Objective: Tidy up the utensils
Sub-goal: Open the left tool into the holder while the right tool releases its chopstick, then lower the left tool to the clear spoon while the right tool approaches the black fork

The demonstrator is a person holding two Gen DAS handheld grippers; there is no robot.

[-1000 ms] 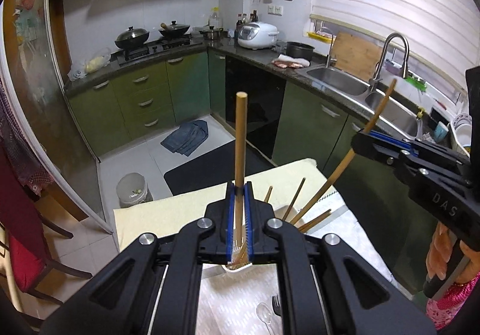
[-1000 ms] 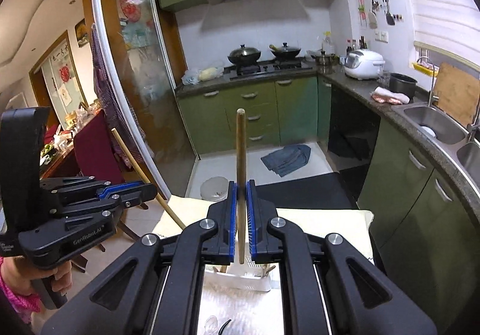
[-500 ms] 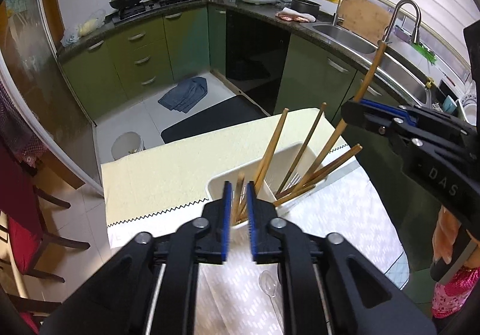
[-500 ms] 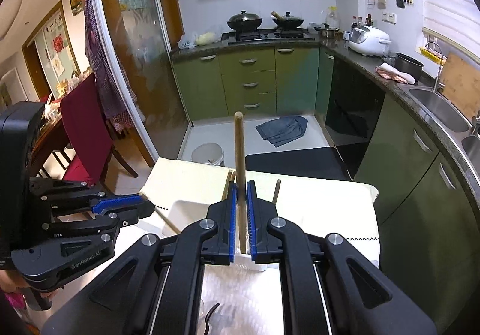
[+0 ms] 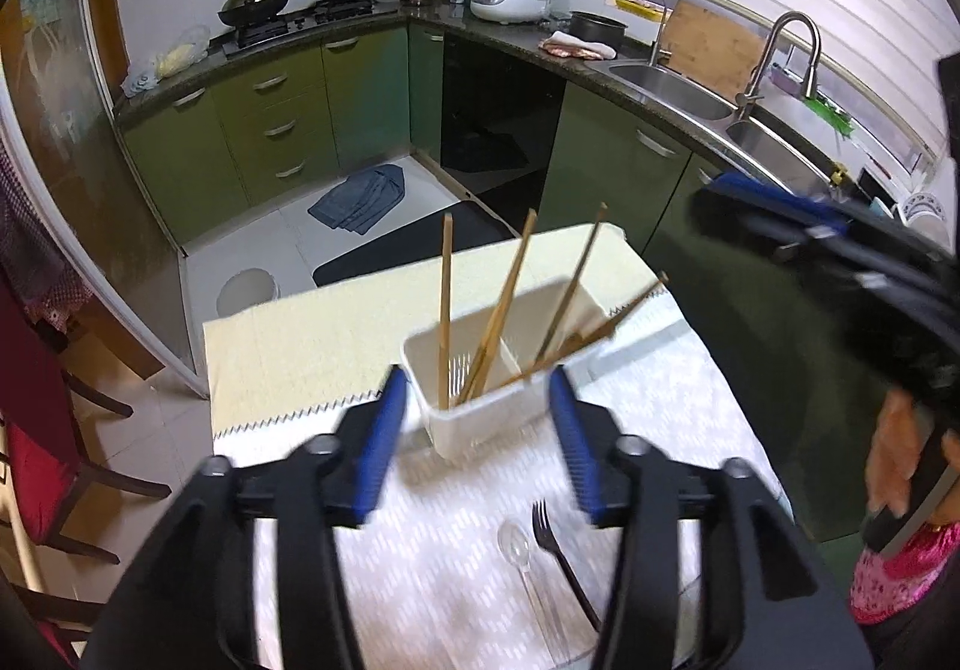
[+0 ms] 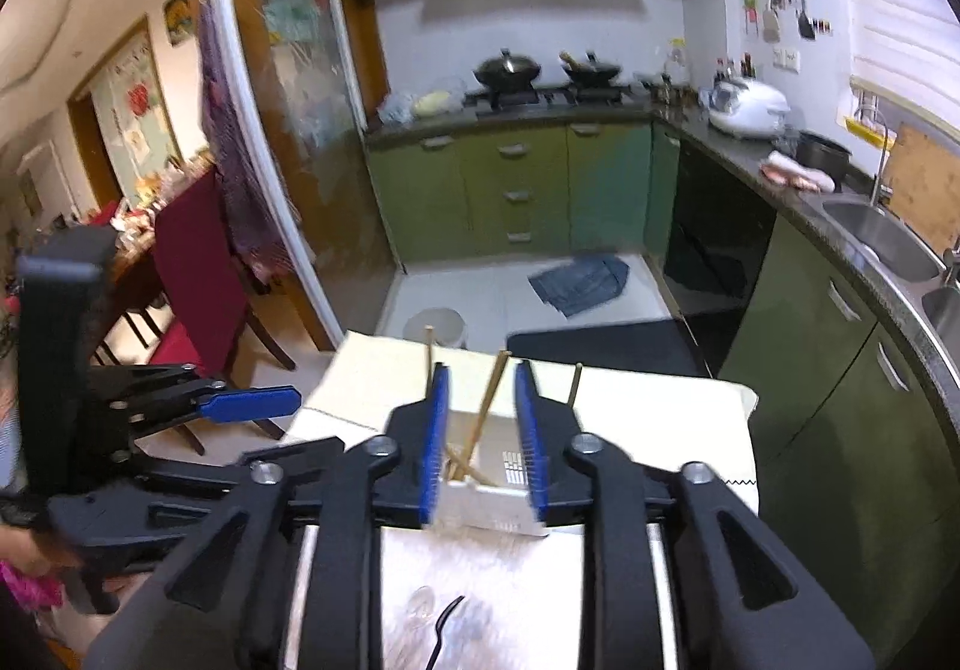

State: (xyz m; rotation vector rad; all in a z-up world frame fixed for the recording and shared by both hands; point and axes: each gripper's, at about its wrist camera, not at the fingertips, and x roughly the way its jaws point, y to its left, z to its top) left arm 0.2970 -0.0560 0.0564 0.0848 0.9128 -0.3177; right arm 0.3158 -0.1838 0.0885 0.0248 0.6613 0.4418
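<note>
Above the white caddy (image 5: 480, 418), both the left gripper (image 5: 477, 418) and right gripper (image 6: 483, 430) have spread, their chopsticks (image 5: 445, 304) seemingly dropped inside.

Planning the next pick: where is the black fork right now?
In the left wrist view the black fork lies flat on the table, just right of the clear spoon, nearer the camera than the white utensil holder, between the open left tongs.
</note>
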